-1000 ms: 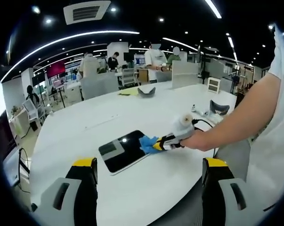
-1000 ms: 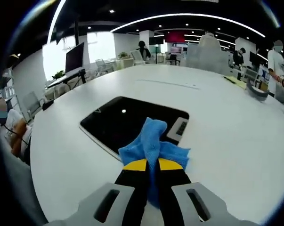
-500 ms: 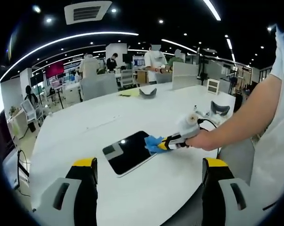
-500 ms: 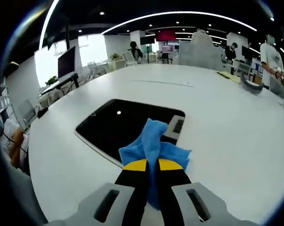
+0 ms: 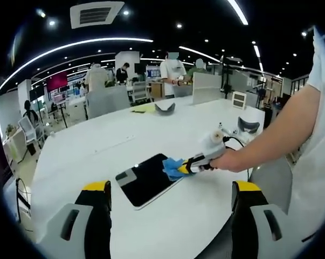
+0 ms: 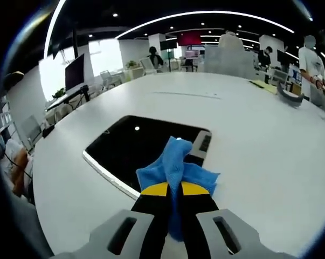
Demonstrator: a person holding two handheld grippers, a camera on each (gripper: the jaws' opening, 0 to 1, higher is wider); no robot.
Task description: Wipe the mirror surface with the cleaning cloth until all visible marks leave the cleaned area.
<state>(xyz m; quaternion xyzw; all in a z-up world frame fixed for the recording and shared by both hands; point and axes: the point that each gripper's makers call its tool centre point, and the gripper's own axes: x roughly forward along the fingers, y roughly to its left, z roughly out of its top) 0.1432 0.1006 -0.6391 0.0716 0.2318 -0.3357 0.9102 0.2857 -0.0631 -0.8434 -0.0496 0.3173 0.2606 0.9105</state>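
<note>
Nearest in the right gripper view, the right gripper [image 6: 173, 195] has its yellow-tipped jaws pinched together on a blue cleaning cloth [image 6: 175, 167], which bunches up past the tips. The cloth lies over the near right edge of the mirror [image 6: 135, 145], a dark, flat rectangle with a pale rim lying on the big white table [image 6: 259, 135]. A ceiling light glints as a small dot on the glass.

In the left gripper view, the left gripper [image 5: 170, 208] hangs over the near table edge with its two jaws spread wide and nothing between them. Beyond it lies the mirror [image 5: 143, 181], and from the right a person's hand [image 5: 227, 160] pushes the right gripper [image 5: 182, 168] and cloth [image 5: 172, 167] against the mirror's far right corner.

Farther along the table sit a grey curved object [image 5: 165, 107] beside a yellow sheet [image 5: 143, 109]. Past the table, several people [image 5: 172, 73] stand among desks and partitions.
</note>
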